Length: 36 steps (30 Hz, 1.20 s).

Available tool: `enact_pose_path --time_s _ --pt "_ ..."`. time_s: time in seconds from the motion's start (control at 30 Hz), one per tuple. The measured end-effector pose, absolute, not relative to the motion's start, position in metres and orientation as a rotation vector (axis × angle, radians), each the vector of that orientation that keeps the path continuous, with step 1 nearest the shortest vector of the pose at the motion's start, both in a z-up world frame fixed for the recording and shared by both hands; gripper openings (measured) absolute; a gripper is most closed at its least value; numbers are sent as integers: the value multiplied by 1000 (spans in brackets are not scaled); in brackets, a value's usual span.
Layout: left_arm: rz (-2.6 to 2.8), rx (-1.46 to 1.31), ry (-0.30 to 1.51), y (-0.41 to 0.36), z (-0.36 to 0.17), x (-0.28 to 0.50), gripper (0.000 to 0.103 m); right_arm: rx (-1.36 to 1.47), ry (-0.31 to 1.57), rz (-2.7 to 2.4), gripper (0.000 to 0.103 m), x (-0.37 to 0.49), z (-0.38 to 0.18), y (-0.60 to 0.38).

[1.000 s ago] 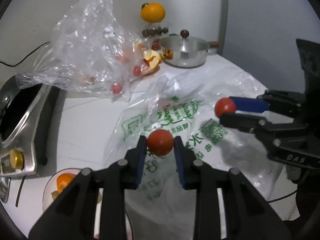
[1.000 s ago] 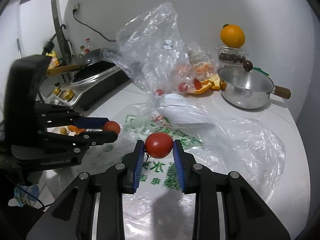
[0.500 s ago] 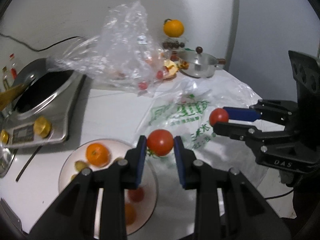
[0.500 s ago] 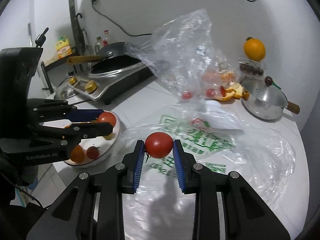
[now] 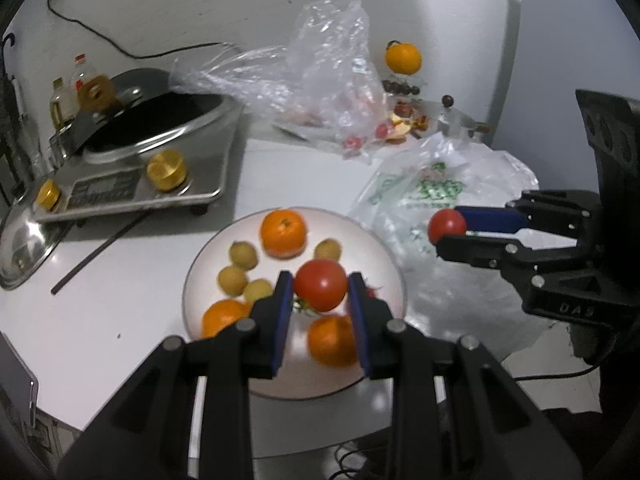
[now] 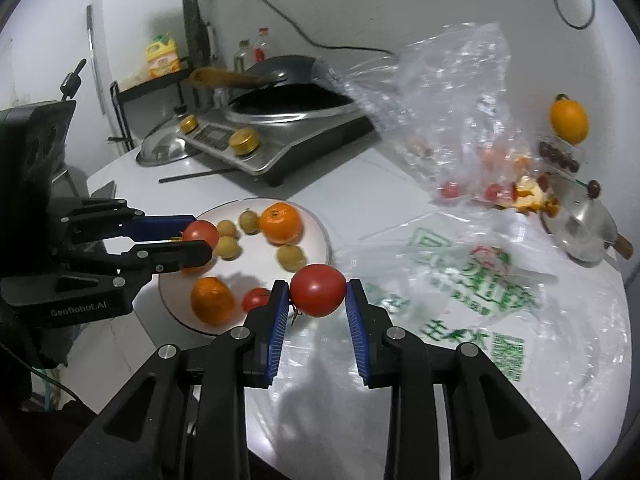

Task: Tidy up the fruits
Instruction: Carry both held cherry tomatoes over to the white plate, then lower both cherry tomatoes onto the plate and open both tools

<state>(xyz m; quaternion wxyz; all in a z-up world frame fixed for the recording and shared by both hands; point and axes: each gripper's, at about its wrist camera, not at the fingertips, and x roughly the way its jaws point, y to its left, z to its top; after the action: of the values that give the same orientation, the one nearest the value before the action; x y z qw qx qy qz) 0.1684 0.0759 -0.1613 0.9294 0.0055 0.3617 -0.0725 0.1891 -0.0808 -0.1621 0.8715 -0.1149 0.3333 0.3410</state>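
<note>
Left hand-held gripper is clamped on a red tomato, blue pads pressing both sides, held above the white plate on the counter. Right hand-held gripper is clamped on a 2nd tomato, held just off the plate's right edge, over the green-printed plastic bag.

On the plate: 3 oranges, biggest one at the far side, 4 small yellow-green fruits and another small tomato lying near the front rim. In the left wrist view the right hand-held gripper comes in from the right with its tomato over the bag, apart from the plate. In the right wrist view the left hand-held gripper comes in from the left with its tomato above the plate's left part.

Behind the plate: a cooktop with 2 gold knobs and a dark pan on it. Crumpled clear bag farther back with small red fruits inside. Orange on a box of dark fruits, steel pot with lid near the wall. Dark chopstick-like rod lies beside the cooktop.
</note>
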Motion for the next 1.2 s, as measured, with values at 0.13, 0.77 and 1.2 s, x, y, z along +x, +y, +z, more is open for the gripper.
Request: enact_pose_path --time_s 0.13,0.77,1.2 --pt "-124 24 750 86 -174 163 29 -254 717 745 31 189 -168 -58" --pt "-159 -18 764 103 -188 166 30 -287 803 764 31 215 -199 0" --pt "-150 -25 770 102 -185 163 52 -280 812 746 33 217 -200 2"
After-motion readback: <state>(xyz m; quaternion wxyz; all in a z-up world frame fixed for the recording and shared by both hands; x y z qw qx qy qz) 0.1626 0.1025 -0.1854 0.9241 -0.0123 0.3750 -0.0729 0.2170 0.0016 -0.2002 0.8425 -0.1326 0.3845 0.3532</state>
